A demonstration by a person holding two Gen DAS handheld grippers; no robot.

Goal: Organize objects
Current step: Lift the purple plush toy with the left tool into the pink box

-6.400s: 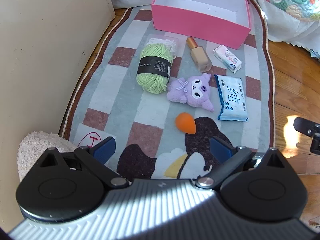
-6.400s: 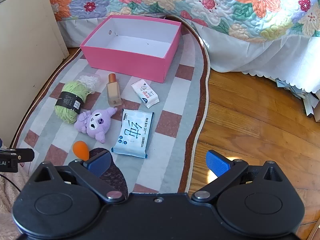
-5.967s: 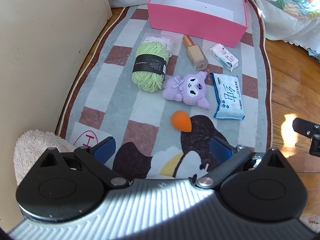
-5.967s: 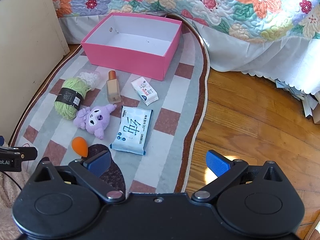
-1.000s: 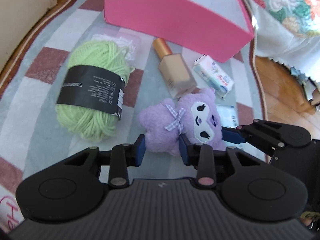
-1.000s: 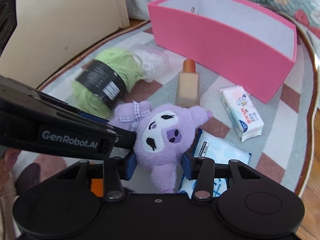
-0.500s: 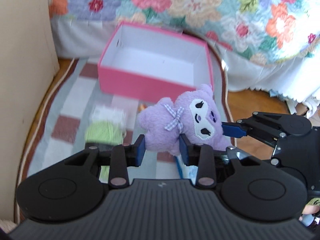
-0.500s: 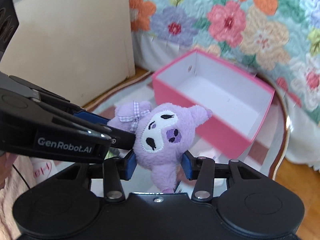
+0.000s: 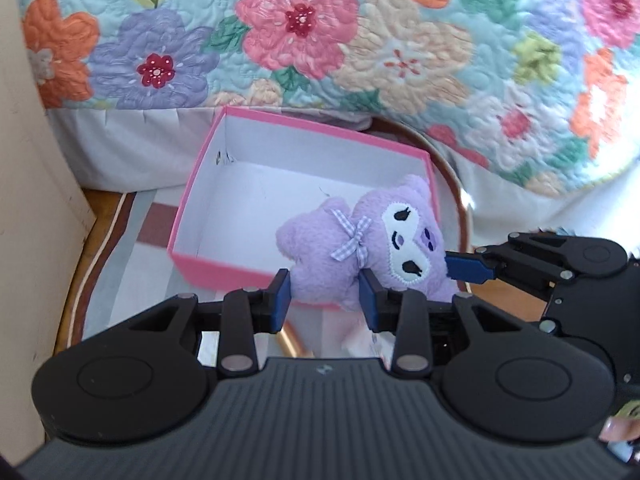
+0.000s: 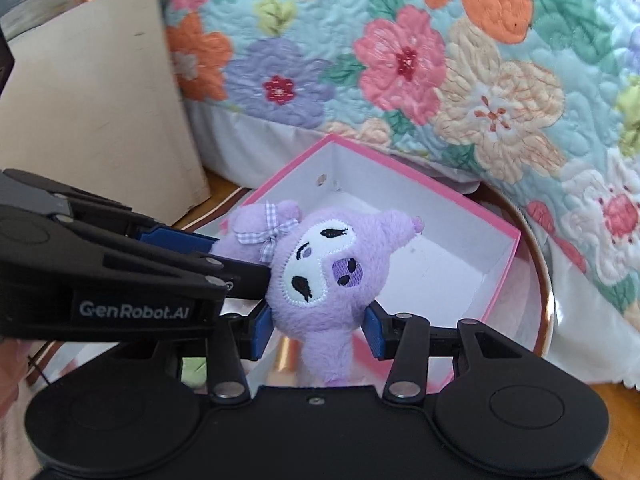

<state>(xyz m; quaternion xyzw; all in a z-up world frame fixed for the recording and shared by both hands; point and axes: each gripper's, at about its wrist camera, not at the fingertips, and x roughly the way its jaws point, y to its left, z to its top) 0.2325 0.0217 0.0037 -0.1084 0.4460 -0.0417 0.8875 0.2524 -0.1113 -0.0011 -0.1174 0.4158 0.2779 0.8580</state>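
Both grippers clamping same purple plush toy (image 9: 360,248) at once. Left gripper (image 9: 324,300) squeezing its body, right gripper (image 10: 318,330) pinching its head end. Toy hanging in air over near edge of pink box (image 9: 188,216), white inside. Floral quilt (image 10: 400,60) sitting behind box.

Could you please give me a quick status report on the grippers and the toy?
Left gripper and right gripper both shut on the plush toy. Toy held above the pink box. Box looks empty; nothing in the way.
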